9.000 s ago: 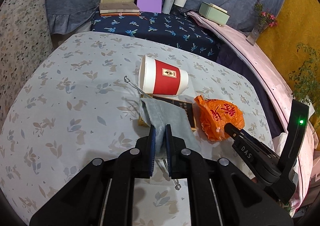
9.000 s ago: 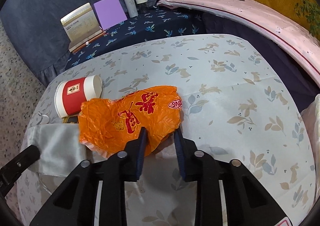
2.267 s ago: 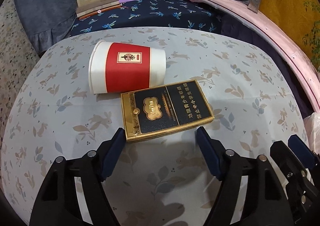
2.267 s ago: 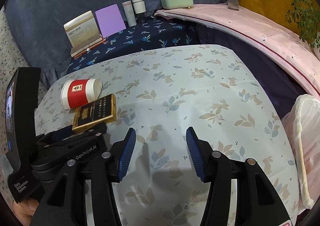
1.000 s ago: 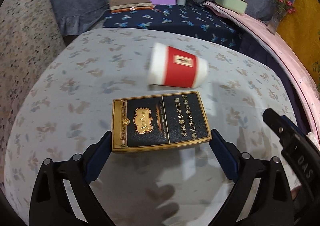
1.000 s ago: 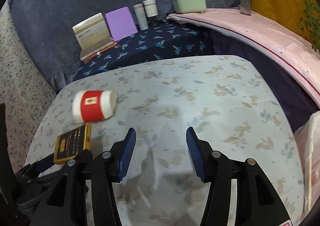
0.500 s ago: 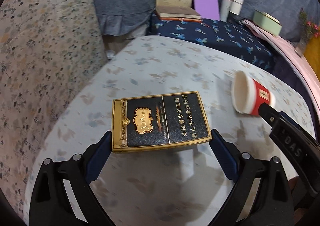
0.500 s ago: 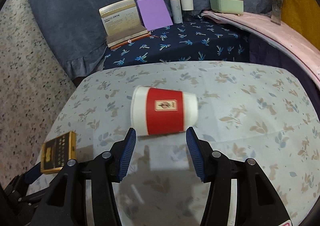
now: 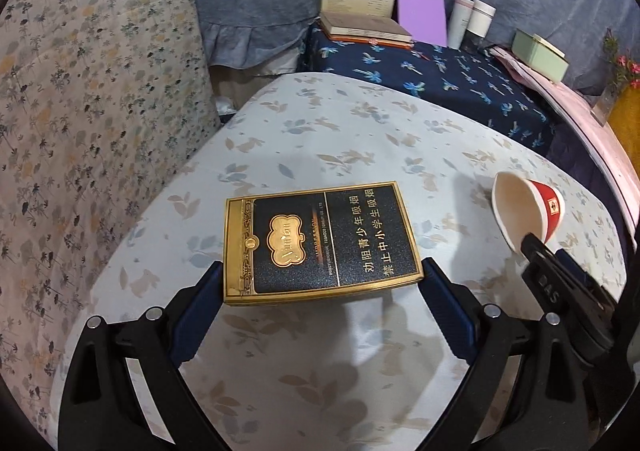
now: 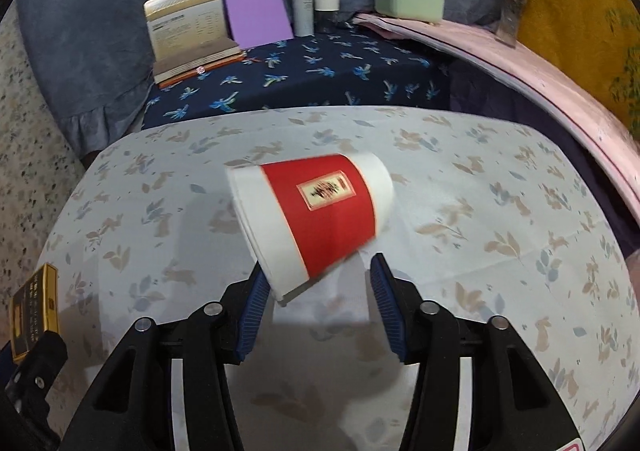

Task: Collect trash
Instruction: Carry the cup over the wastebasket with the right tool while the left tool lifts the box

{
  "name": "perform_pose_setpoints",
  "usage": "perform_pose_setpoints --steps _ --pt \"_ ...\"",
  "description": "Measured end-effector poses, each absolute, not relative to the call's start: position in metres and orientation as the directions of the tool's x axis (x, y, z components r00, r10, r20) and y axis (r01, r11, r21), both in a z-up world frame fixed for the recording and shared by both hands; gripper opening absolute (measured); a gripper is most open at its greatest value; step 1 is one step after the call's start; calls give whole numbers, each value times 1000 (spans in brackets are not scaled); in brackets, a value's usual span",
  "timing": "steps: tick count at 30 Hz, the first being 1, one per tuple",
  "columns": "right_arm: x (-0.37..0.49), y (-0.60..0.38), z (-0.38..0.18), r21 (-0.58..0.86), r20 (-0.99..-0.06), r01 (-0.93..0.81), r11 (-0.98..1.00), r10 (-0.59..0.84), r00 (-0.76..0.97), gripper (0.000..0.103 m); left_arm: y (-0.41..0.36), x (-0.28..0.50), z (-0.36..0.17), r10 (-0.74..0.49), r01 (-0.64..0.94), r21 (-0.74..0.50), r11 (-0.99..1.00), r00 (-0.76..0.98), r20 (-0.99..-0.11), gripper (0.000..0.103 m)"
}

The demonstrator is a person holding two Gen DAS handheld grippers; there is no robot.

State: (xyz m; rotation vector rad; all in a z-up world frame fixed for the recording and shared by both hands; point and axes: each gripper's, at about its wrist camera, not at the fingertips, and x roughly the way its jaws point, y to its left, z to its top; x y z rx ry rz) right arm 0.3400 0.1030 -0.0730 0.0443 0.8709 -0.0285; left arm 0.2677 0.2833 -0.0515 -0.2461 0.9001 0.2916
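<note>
The fingers of the left gripper are spread wide and clamp a black-and-gold cigarette pack by its two short ends, holding it flat, face up, clear above the floral-clothed surface. In the right wrist view the same pack shows at the far left edge, with part of the left gripper under it. The right gripper has its blue fingers well apart around the lower edge of a red-and-white paper cup; the cup is tilted, rim to the left and base up to the right, and blurred. The left finger is at the rim; whether the right finger touches the cup cannot be told. From the left wrist view the cup's open mouth faces the camera just beyond the tip of the right gripper. Behind the surface, on a dark blue patterned cloth, stand an open book, a purple board, two cylindrical containers and a pale green box.
</note>
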Motion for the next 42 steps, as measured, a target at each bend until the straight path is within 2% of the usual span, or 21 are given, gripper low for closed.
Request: perform_pose_setpoints --steps 2,6,7,22,31,42 --pt "335 89 -73 41 -766 60 997 -7 643 34 272 269 -50 129 -327 -92 941 593 -795 91" --pt "327 62 -71 83 -764 80 993 12 645 9 244 271 -47 89 -277 -104 955 605 -791 91" --pt "325 56 -71 96 -763 80 992 22 646 7 238 272 -46 82 -266 -105 958 607 -791 91" --pt "269 -50 -18 170 -677 144 975 9 736 6 115 260 -13 -29 -96 -120 988 648 -761 91" --pt "221 -148 13 186 -639 261 947 -85 764 6 8 237 10 -145 91 -113 989 657 -740 91" --pt "155 -264 15 196 -640 437 878 -224 735 6 -121 203 13 -316 327 -136 935 596 -738 91"
